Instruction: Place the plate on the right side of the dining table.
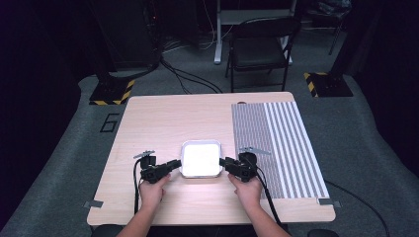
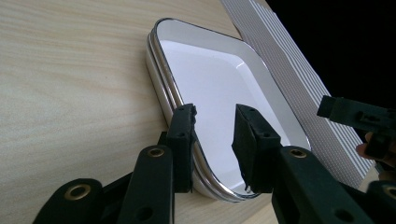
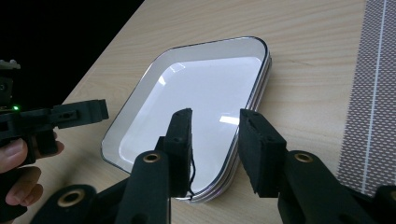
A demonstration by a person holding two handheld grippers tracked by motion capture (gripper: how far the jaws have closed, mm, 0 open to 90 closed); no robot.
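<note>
left gripper [image 2: 215, 122] jaws apart, straddling near rim of white tray [image 2: 219, 88]. right gripper [image 3: 214, 126] jaws likewise apart over opposite rim. tray sits flat on wooden table [image 1: 158, 116], mid-front, just left of striped mat [image 1: 276, 143]. looks stiff, light, glossy, likely slippery, maybe chippable. best hold: pinch raised rim both sides, lift level.

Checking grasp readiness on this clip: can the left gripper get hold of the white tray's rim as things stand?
Probably yes: the left gripper is open, its jaws straddling the white tray rim, nothing between them.
</note>
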